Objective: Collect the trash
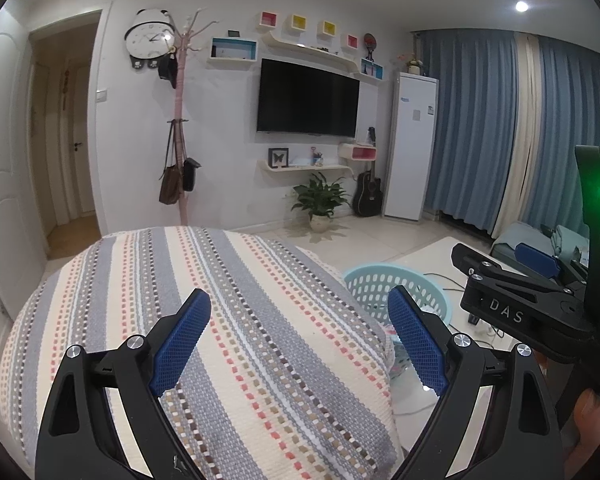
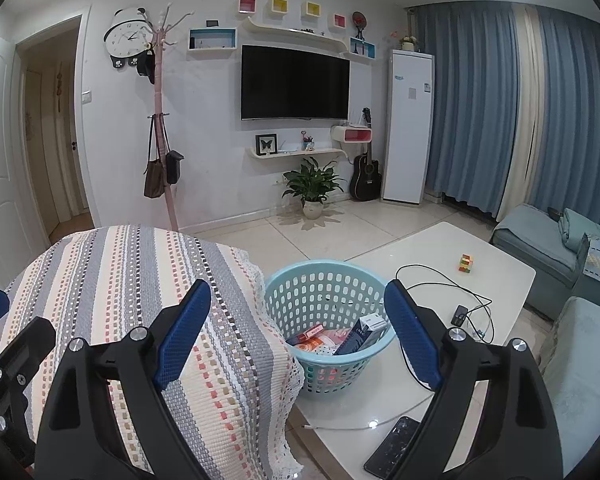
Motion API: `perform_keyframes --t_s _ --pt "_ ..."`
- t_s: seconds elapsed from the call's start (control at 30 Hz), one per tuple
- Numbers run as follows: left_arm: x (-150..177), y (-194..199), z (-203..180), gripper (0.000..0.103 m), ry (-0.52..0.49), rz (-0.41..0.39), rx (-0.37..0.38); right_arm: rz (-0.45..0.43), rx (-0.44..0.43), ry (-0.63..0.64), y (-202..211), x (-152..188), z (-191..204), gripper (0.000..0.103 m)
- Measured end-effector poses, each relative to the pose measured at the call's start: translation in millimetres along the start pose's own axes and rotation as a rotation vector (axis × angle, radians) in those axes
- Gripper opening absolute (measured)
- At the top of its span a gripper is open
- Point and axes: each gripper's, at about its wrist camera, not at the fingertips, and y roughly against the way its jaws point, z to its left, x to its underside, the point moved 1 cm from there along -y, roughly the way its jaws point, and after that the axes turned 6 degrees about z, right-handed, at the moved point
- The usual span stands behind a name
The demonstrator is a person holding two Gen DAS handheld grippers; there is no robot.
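Both claws wide open, nothing between the pads. Right claw (image 2: 298,336) hangs over the edge of the striped cover (image 2: 140,300), pointing slightly down; the light blue basket (image 2: 292,292) sits just ahead and below, framed between its fingers, not touching. Basket is on the white tabletop (image 2: 480,256), pressed against the cover's lace edge. Inside: trash, namely an orange packet (image 2: 310,340), a dark blue carton (image 2: 356,338), a white box (image 2: 374,322). Left claw (image 1: 300,344) is over the striped cover, basket rim (image 1: 380,276) showing just behind its right finger. Phone (image 2: 392,450) and cables (image 2: 432,276) on the tabletop nearby.
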Motion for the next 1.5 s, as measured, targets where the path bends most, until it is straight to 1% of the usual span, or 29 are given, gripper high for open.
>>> perform_keyframes --t_s 0.13,1.3,1.5 --pt "1.5 -0.3 -0.6 0.088 0.007 0.004 0.015 -0.003 -0.001 0.001 1.0 2.5 0.3 0.084" --pt "2.5 3.4 3.7 0.088 0.018 -0.006 0.001 0.003 -0.016 0.009 2.0 1.7 5.8 0.084" --pt "2.7 7.2 1.3 0.091 0.018 -0.015 -0.009 0.002 -0.018 0.010 2.8 0.5 6.5 0.087"
